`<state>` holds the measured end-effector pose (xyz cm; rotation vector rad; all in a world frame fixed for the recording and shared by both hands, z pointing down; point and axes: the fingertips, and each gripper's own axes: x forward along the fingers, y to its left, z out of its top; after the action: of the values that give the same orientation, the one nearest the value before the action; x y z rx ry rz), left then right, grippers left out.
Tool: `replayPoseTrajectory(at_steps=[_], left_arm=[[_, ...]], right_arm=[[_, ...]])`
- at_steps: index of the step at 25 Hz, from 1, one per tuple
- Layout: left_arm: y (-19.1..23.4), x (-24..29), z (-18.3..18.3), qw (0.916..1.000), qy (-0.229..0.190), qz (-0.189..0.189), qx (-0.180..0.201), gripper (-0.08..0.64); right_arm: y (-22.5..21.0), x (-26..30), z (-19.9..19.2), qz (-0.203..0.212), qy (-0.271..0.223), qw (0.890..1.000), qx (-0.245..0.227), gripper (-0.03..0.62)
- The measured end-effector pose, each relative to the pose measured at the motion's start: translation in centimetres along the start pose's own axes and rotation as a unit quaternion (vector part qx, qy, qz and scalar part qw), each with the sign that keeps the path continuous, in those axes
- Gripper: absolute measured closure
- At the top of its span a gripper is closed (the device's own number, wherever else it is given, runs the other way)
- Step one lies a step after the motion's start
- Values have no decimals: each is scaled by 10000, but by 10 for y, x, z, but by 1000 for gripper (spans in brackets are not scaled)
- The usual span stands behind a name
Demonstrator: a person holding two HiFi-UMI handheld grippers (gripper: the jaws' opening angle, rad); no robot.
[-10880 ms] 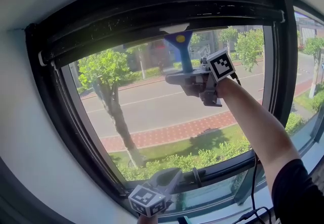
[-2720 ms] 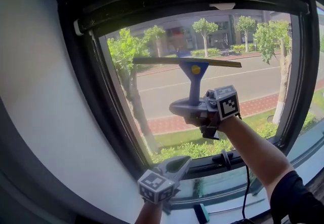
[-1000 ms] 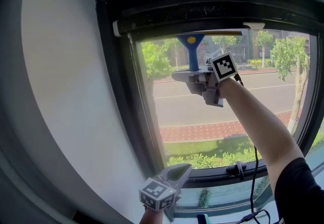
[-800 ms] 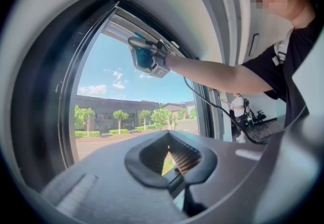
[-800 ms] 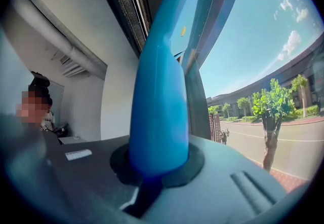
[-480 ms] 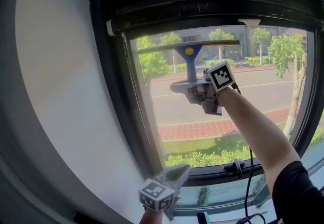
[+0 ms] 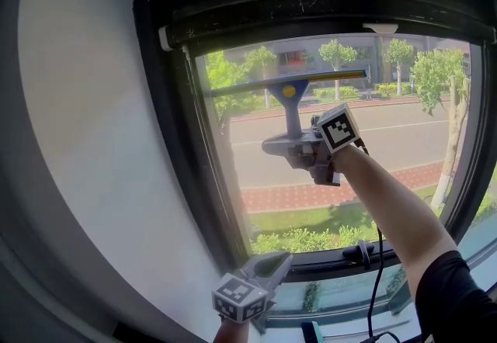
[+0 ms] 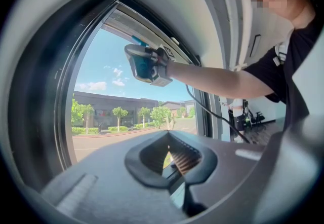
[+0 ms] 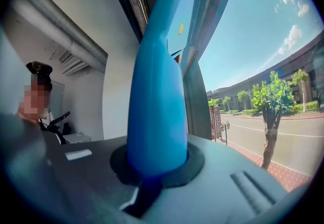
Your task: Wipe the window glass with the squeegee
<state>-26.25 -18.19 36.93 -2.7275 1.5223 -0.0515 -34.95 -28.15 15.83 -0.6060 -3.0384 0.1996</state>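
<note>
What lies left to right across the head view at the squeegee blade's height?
White wall → window frame's left side → squeegee blade → tree outside → window frame's right side.

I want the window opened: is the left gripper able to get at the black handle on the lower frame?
Probably yes: the left gripper hangs empty near the handle, with nothing between them.
</note>
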Motion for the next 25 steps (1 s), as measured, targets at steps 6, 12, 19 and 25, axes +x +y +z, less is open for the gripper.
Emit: replayPoseTrajectory(at_steps=[6, 12, 19, 25], left_arm=[[-2, 0, -4, 10000, 13, -10, 13, 558], [-4, 4, -13, 9999, -4, -140, 24, 558], [-8, 3, -12, 9999, -8, -109, 16, 558], [-9, 0, -13, 10000, 94, -21, 3, 558]], right_arm=[[-3, -2, -20, -95, 110, 9999, -27, 588], [-5, -2, -36, -85, 99, 9999, 107, 586], [-3, -2, -58, -119, 93, 9998, 117, 586], [-4, -2, -82, -49, 51, 9993, 363, 586]])
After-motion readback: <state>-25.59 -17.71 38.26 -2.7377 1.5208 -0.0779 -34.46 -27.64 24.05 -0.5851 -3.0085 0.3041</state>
